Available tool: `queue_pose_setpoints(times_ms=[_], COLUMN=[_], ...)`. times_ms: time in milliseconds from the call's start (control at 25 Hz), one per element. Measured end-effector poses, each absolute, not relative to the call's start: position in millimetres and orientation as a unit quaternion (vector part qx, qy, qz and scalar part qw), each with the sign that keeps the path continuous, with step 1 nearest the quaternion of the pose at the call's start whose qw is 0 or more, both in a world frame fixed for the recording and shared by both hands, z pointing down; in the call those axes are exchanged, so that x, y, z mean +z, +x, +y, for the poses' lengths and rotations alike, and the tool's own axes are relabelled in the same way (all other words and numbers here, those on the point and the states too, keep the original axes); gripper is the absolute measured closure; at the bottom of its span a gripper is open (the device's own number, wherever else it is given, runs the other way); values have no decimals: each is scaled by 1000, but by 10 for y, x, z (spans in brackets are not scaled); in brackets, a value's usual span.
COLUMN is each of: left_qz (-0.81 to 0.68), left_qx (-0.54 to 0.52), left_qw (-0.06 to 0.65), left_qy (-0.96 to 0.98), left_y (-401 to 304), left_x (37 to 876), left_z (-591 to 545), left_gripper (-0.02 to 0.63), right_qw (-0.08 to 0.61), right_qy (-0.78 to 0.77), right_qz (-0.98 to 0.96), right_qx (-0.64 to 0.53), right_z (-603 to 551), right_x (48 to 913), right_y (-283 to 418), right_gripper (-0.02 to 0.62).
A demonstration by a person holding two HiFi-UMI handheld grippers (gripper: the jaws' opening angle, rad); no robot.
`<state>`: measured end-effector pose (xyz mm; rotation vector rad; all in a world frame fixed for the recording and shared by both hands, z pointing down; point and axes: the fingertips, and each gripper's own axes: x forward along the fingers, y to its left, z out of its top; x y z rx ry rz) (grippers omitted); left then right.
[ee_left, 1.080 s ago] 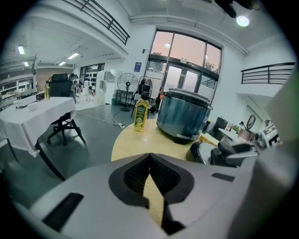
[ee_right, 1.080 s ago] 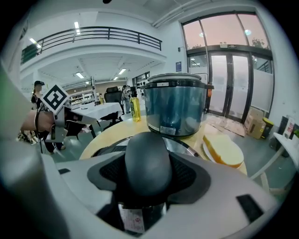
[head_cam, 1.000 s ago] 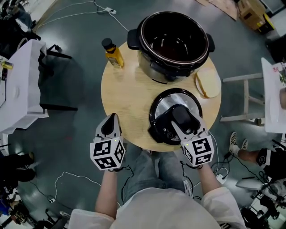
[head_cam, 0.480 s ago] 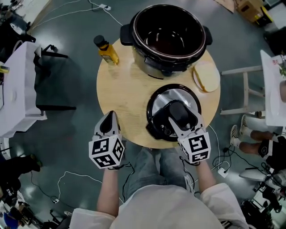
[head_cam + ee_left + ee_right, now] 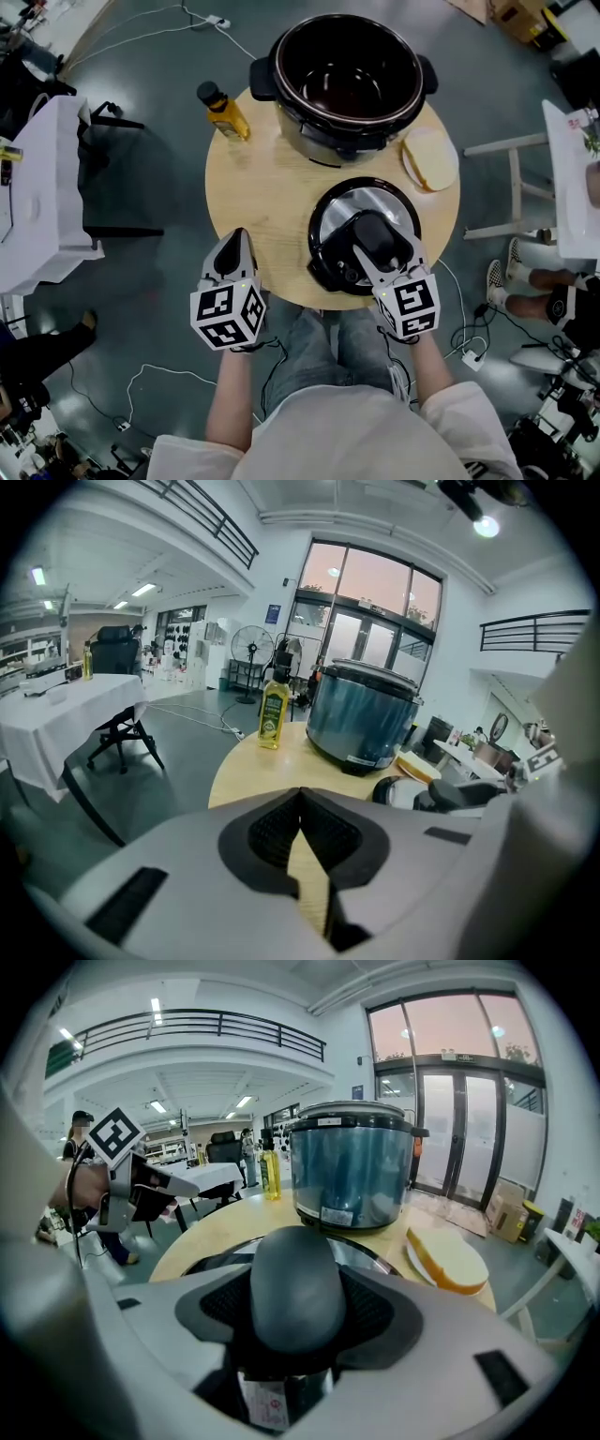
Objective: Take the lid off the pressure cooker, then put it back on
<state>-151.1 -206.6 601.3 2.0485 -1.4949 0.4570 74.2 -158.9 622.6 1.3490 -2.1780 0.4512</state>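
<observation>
The pressure cooker pot (image 5: 281, 84) stands open at the far side of the round wooden table (image 5: 272, 187); it also shows in the right gripper view (image 5: 349, 1176). Its lid (image 5: 337, 211) lies flat on the table nearer to me. My right gripper (image 5: 382, 246) is shut on the lid's black handle (image 5: 292, 1288), one jaw on each side of it. My left gripper (image 5: 235, 242) hovers at the table's near left edge, shut with nothing between its jaws, a hand's width left of the lid.
A yellow oil bottle (image 5: 223, 111) stands at the table's far left. A pale, yellow-edged slab (image 5: 430, 157) lies at the right of the pot. A black chair (image 5: 112, 169) and a white-clothed table (image 5: 37, 187) stand to the left, and cables run over the floor.
Both grippers and the lid stay where they were; only the head view has shifted a little.
</observation>
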Motion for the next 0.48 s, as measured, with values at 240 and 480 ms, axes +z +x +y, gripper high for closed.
queue_pose_setpoints(times_ms=[240, 480], left_qz=[-555, -552], left_qx=[170, 168], left_qw=[272, 264], left_qy=[767, 773], left_y=[-1512, -1488], left_x=[5917, 5809], left_z=[-2055, -2053], left_gripper=[615, 615], right_qw=[260, 246], right_qy=[512, 521], right_qz=[-799, -797], right_qx=[179, 183], right_z=[-1581, -1517], right_x=[6223, 6068], right_y=[735, 713], right_gripper=[313, 313])
